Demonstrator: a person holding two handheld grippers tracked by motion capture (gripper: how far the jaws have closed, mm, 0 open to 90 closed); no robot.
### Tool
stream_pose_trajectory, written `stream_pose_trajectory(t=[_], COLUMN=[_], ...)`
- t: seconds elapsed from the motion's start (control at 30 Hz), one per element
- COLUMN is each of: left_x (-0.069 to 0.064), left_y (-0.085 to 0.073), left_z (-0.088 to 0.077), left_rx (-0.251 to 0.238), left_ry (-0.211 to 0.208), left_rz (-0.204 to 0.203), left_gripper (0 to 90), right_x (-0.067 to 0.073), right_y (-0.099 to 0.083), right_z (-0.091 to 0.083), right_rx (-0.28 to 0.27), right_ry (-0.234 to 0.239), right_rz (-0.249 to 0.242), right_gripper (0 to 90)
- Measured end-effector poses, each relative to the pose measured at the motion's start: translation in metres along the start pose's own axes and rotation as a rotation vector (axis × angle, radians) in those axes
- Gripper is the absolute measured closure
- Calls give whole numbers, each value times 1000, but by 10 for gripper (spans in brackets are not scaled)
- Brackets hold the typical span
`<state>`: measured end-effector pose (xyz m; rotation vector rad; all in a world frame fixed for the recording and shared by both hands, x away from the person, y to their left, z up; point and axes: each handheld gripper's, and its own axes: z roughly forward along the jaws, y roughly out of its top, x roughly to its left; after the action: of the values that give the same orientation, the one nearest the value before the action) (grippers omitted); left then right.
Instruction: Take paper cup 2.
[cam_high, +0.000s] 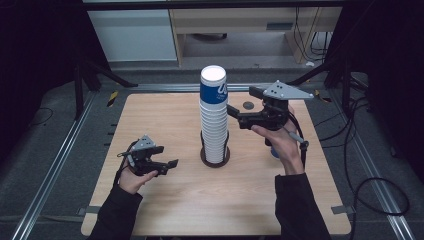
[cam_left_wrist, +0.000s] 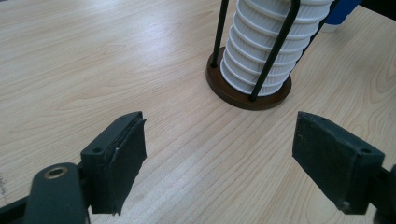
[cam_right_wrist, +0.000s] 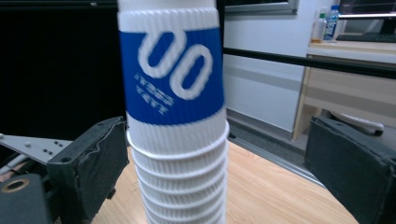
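While the stack of cups (cam_high: 214, 120) stands upright in its holder (cam_high: 215, 156) at mid-table, the right gripper (cam_high: 234, 112) brackets its top cup (cam_right_wrist: 172, 70) with jaws apart, not pressing; the left gripper (cam_high: 171, 165) rests open nearby. Judged: no cup removed yet.

Top cup (cam_right_wrist: 172, 74): white "00" logo; smaller print blurred.

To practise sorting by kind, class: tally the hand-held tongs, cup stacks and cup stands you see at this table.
Tongs: 2 (left tongs, right tongs)
Cup stack: 1
Cup stand: 1
Total: 4
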<state>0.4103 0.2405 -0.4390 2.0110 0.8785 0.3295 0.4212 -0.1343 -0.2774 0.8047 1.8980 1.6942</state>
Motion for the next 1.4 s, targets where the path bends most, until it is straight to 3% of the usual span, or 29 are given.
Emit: stream_pose_trajectory(t=[0.37,1.0,1.4], left_x=[0,1,0], left_y=[0,-1,0], left_z=[1,1,0], left_rx=[5,7,2], left_ry=[5,4,6], left_rz=[0,-1,3], left_gripper=[169,165,167], right_x=[13,11,14], right_y=[14,7,4], right_z=[27,65,76], right_rx=[-15,22,36], right_ry=[50,56,68], right_rz=[-15,5,-9], right_gripper=[62,67,175])
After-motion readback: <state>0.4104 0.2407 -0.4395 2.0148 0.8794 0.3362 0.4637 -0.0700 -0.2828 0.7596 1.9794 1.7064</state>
